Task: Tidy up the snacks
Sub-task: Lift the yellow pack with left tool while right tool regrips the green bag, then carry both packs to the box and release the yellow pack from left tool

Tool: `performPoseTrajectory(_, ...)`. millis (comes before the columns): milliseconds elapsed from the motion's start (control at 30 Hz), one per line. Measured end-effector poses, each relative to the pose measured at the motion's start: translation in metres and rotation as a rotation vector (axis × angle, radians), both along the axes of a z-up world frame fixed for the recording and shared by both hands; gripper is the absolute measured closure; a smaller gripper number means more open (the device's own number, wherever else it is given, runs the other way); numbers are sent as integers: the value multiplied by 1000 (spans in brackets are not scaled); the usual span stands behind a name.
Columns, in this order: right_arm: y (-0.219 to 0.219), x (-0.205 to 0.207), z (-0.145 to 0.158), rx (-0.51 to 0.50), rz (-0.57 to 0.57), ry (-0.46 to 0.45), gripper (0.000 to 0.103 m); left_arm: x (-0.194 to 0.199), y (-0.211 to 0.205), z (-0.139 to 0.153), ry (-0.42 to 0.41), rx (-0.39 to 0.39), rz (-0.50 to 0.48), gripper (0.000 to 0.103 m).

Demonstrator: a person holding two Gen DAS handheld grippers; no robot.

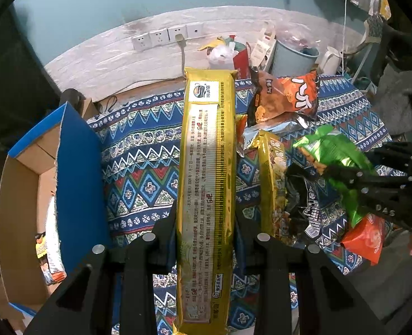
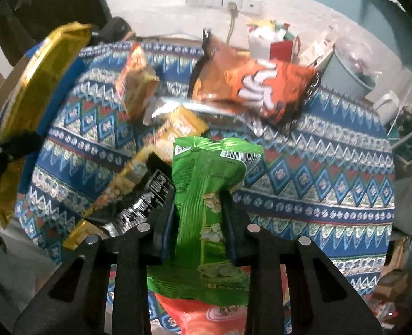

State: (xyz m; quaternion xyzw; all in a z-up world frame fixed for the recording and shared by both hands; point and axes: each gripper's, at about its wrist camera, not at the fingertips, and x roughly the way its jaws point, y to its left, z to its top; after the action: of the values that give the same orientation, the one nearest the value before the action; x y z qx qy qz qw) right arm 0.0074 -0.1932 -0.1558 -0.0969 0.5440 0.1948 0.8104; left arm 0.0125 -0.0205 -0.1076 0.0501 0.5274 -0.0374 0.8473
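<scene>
My left gripper is shut on a long gold snack pack and holds it lengthwise above the patterned tablecloth. The gold pack also shows at the left of the right wrist view. My right gripper is shut on a green snack bag, lifted over the cloth; it shows in the left wrist view too. An orange chip bag, small yellow packs, a black pack and a red-orange bag lie on the cloth.
An open cardboard box with blue flaps stands at the left, with snacks inside. A grey bin, a white jug and bags stand behind the table by the wall sockets.
</scene>
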Motion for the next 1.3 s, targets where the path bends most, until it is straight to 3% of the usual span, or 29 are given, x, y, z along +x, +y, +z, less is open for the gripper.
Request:
performPoseTrajectory(733,33,-5,73,122,71,-173,75,-6,24,28,-71,17,57,70)
performPoseTrajectory(1300,106,-3,111,190,180,-221,75,-20,85,57,-139,-10,187,70)
